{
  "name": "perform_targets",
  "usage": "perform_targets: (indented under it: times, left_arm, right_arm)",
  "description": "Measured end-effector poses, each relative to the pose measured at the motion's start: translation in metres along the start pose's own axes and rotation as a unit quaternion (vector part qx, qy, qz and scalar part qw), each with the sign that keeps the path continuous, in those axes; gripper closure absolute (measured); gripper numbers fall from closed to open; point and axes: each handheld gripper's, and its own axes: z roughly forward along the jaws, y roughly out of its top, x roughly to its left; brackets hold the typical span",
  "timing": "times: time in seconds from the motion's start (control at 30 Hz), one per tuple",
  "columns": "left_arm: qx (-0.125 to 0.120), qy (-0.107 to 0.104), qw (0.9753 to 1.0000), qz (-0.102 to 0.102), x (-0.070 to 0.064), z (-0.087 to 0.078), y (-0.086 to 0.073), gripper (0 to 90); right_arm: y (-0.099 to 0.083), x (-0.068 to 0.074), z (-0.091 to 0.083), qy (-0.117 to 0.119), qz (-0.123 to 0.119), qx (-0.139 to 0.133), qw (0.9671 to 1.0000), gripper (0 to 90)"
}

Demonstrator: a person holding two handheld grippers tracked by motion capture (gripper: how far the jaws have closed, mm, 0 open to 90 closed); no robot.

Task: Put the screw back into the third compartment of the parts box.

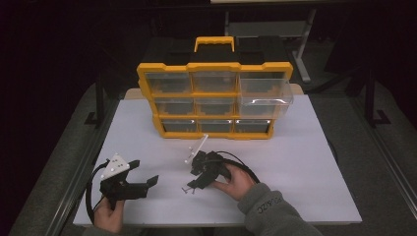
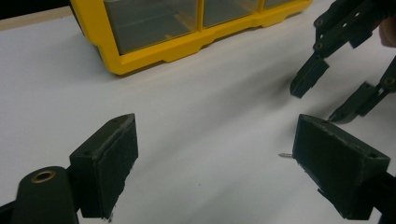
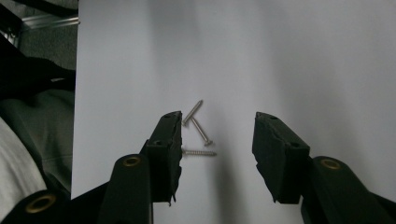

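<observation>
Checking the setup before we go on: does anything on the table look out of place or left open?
Two things. The top-right drawer of the yellow organizer is pulled out while the others sit flush. And three loose screws lie on the white table, between the open jaws of the right gripper.

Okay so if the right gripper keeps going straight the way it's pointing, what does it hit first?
Most likely the screws lying loose on the white table. The open right gripper points down at them, with its fingers to either side. Depth is hard to judge.
</observation>
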Motion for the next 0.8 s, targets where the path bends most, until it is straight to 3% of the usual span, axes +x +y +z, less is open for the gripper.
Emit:
perform_targets:
  times: [0.07,0.33,0.63,0.8]
  left_arm:
    - [0.003,-0.001,1.0000,0.001,0.000,0.000,-0.001,14.0]
    - [0.001,-0.002,1.0000,0.005,0.000,-0.001,0.000,14.0]
    - [0.001,-0.005,1.0000,0.005,-0.001,0.002,0.001,14.0]
    - [0.005,-0.005,1.0000,0.001,0.001,0.003,0.000,14.0]
  right_arm:
    - [0.004,0.000,0.004,0.002,-0.012,0.006,0.9999,54.7]
    - [0.009,0.000,0.019,0.022,-0.018,0.028,0.9992,61.3]
    - [0.007,-0.001,0.032,0.006,-0.030,0.051,0.9983,68.2]
    - [0.007,0.001,0.034,-0.007,-0.048,0.054,0.9973,76.7]
